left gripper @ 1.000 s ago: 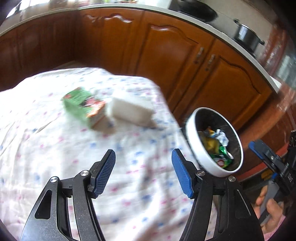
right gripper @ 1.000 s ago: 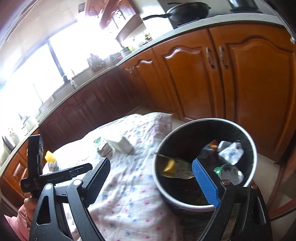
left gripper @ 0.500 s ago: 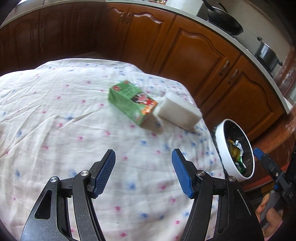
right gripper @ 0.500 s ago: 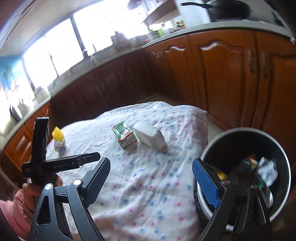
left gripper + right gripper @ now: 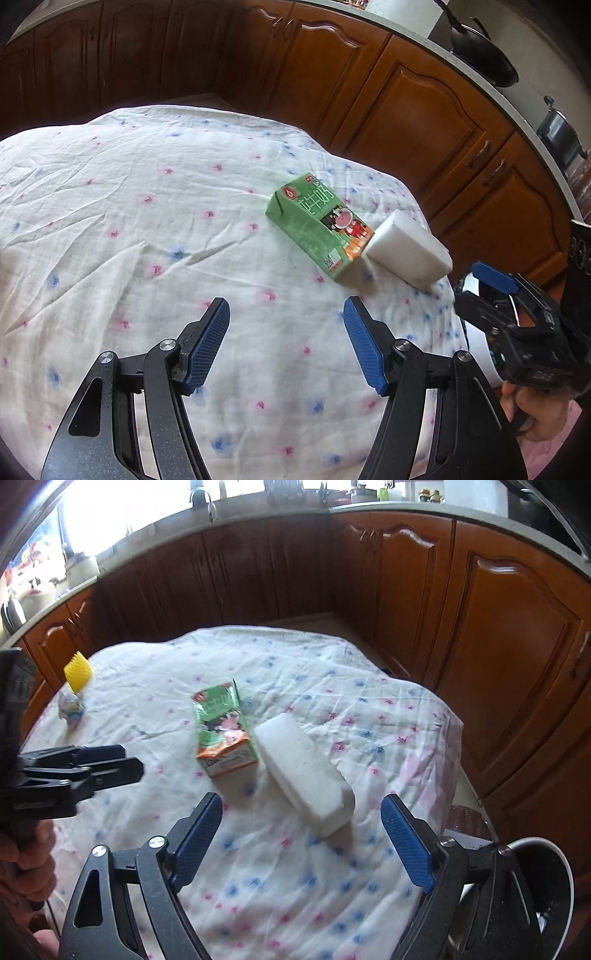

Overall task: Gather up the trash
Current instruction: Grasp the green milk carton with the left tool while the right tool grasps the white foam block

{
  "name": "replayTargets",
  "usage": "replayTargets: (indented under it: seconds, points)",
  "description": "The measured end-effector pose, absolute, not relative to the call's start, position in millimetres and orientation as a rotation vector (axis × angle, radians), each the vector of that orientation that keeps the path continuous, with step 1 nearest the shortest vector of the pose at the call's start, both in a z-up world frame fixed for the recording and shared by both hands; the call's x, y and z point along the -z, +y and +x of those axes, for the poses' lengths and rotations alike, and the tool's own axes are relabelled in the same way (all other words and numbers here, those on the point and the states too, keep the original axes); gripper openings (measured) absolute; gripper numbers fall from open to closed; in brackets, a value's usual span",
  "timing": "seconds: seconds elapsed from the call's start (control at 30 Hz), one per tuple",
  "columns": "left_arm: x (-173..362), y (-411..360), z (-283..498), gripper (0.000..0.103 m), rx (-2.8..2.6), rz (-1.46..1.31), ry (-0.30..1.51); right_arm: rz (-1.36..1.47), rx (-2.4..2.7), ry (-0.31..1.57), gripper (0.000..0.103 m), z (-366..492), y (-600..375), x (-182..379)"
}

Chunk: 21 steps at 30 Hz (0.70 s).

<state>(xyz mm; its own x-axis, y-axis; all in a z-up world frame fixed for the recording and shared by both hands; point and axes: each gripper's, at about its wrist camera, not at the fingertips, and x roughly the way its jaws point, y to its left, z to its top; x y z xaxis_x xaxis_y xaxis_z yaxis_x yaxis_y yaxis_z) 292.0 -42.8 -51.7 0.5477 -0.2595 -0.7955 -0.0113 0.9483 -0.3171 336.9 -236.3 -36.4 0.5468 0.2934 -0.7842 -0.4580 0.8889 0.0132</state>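
Observation:
A green milk carton (image 5: 320, 226) lies on the flowered tablecloth (image 5: 147, 240), touching a white foam block (image 5: 408, 253) at its right end. Both also show in the right wrist view: the carton (image 5: 221, 727) and the block (image 5: 304, 775). My left gripper (image 5: 286, 345) is open and empty, above the cloth short of the carton. My right gripper (image 5: 301, 843) is open and empty, just short of the block's near end. The white-rimmed trash bin (image 5: 554, 886) sits off the table's right edge, mostly hidden behind my right gripper.
A yellow ridged piece (image 5: 77, 672) and a small crumpled wrapper (image 5: 70, 705) lie at the table's far left. Brown kitchen cabinets (image 5: 498, 664) ring the table closely. A black pan (image 5: 480, 51) and a pot (image 5: 557, 133) sit on the counter.
Both grippers have swung away from the trash bin and back over the table toward the carton and foam block. Both stay open and empty.

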Motion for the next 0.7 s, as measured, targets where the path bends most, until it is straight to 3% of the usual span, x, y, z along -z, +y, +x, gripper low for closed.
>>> replayTargets:
  seconds: [0.03,0.07,0.1,0.7]
  points:
    - [52,-42,294,0.066,0.149,-0.303,0.985,-0.208,-0.448,0.899,0.071,342,-235,41]
    - [52,-42,296,0.066,0.149,-0.304,0.986,-0.208,-0.445,0.907,0.05,345,-235,43]
    - [53,-42,299,0.067,0.15,-0.304,0.988,-0.194,-0.449,0.919,0.038,349,-236,46]
    - [57,-97,370,0.084,-0.023,-0.311,1.02,0.315,-0.403,0.701,0.035,241,-331,14]
